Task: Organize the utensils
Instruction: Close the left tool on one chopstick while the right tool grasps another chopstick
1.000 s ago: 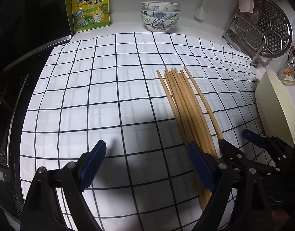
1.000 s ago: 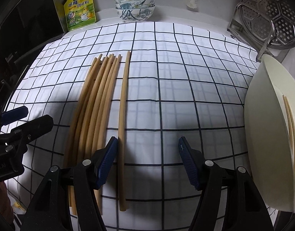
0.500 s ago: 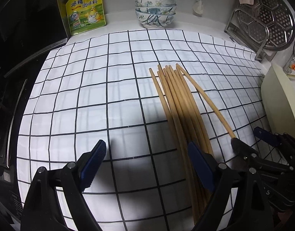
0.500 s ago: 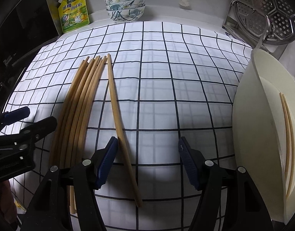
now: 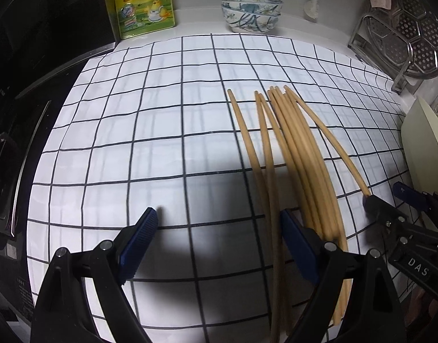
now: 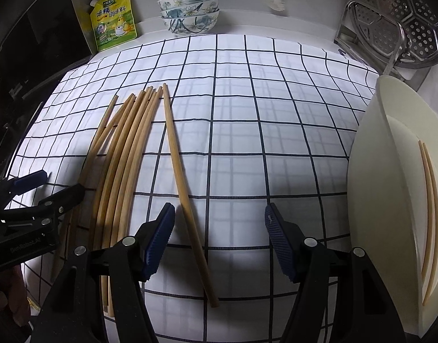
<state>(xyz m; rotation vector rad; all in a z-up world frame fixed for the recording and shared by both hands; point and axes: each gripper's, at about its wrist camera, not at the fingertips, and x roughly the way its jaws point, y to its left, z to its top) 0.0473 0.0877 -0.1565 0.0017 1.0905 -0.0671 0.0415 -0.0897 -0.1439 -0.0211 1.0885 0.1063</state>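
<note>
several long tan chopsticks fanned on checked cloth, one apart

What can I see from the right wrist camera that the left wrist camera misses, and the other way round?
Only the right wrist view shows the inside of the cream tray, with two chopsticks lying in it, and the near end of the single chopstick set apart from the bundle. Only the left wrist view shows the dark stovetop at the cloth's left. Both show the chopstick bundle, checked cloth, stacked bowls, yellow pouch and both open grippers.
</note>
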